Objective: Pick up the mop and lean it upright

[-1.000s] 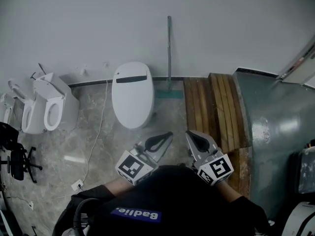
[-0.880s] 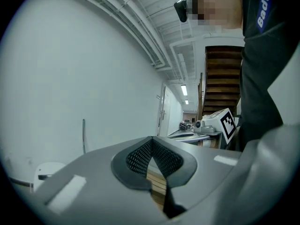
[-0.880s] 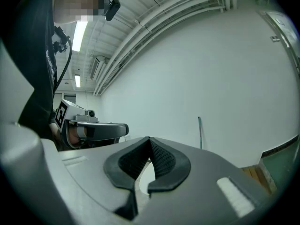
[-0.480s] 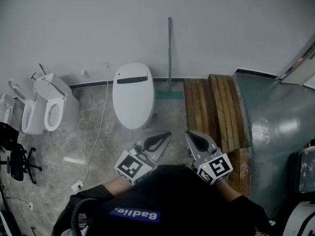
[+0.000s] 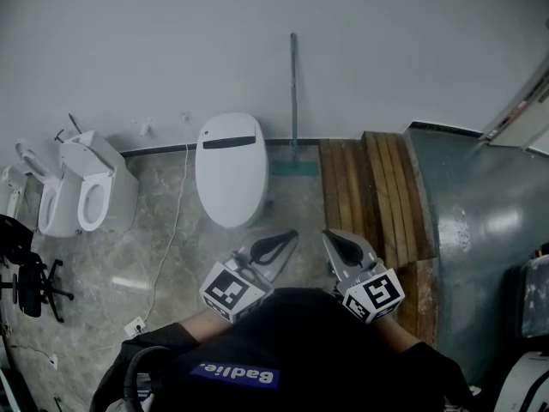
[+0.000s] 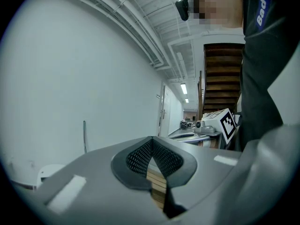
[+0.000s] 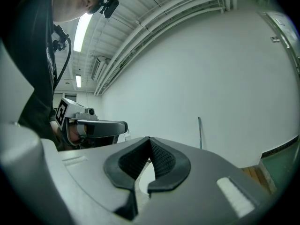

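No change over the last second. The mop (image 5: 293, 93) leans upright against the wall (image 5: 412, 41), its head on the floor beside the toilet (image 5: 230, 168). Left gripper (image 5: 290, 236) and right gripper (image 5: 329, 235) are clenched and empty, well apart from it. Task looks done.

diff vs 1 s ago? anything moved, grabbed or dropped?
Nothing visibly changed. The mop leans upright against the wall as before, just right of the toilet in the head view. The left gripper and right gripper sit in the same spots close to the person's body, both shut and empty.
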A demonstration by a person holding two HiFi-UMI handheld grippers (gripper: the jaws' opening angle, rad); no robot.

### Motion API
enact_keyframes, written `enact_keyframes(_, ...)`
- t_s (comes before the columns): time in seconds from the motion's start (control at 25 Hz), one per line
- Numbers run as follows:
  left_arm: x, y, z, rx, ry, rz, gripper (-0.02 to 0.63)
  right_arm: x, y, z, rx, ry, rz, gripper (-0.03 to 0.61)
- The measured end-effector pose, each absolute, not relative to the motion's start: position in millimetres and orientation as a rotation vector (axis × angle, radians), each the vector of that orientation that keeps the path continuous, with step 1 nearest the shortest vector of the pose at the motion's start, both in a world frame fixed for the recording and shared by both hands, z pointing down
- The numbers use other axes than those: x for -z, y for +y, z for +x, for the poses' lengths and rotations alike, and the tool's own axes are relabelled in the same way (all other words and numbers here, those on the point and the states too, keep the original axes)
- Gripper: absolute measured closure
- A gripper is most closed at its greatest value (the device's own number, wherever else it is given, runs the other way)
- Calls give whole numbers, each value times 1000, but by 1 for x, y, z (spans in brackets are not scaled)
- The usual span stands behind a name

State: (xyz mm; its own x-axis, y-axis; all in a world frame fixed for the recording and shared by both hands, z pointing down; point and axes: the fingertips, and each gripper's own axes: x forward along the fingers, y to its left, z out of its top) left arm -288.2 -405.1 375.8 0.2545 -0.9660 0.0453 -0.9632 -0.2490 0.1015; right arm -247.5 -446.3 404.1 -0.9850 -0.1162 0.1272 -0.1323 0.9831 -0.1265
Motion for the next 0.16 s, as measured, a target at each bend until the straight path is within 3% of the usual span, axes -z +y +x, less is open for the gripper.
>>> enact_keyframes(0.16,-376,-410,-286,38,-1849,2401,594,-405,-450,-245,-236,-3000,203,575)
